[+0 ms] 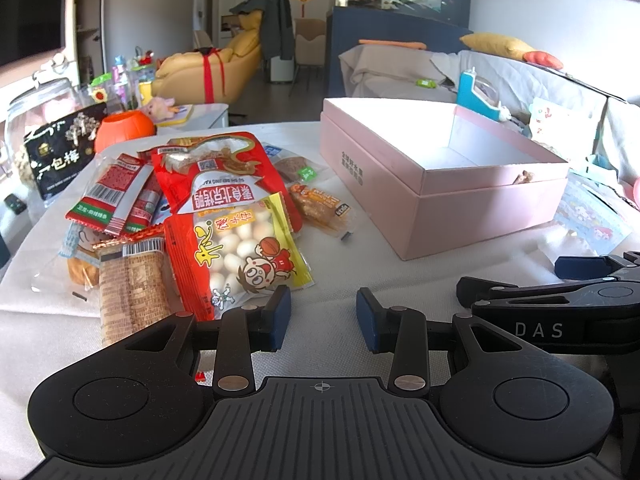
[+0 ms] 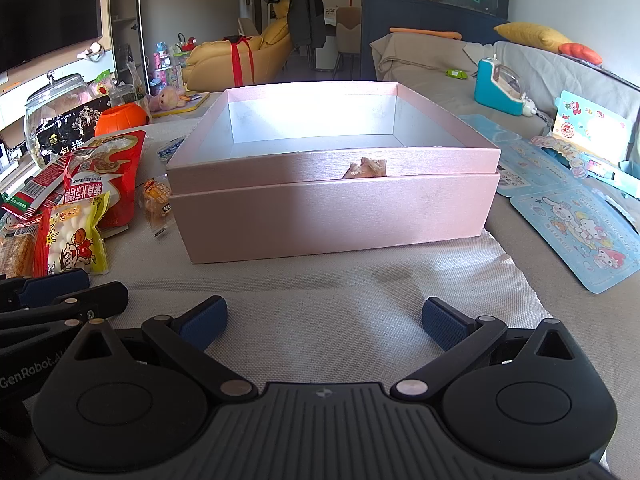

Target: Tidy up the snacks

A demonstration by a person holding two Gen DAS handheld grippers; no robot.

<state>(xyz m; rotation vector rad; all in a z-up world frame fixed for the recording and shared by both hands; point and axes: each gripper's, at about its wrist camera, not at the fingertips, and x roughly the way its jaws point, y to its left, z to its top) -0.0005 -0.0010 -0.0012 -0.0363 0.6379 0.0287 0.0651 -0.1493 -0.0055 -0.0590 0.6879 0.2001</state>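
Several snack packets lie in a loose heap on the cloth-covered table, just left of the open pink box, which looks empty inside, so we judge the sorting is not yet begun. We hold our left gripper just before the heap, jaws spread with nothing between them, probably ready for the nearest yellow bag. Our right gripper faces the box, jaws also wide and empty.
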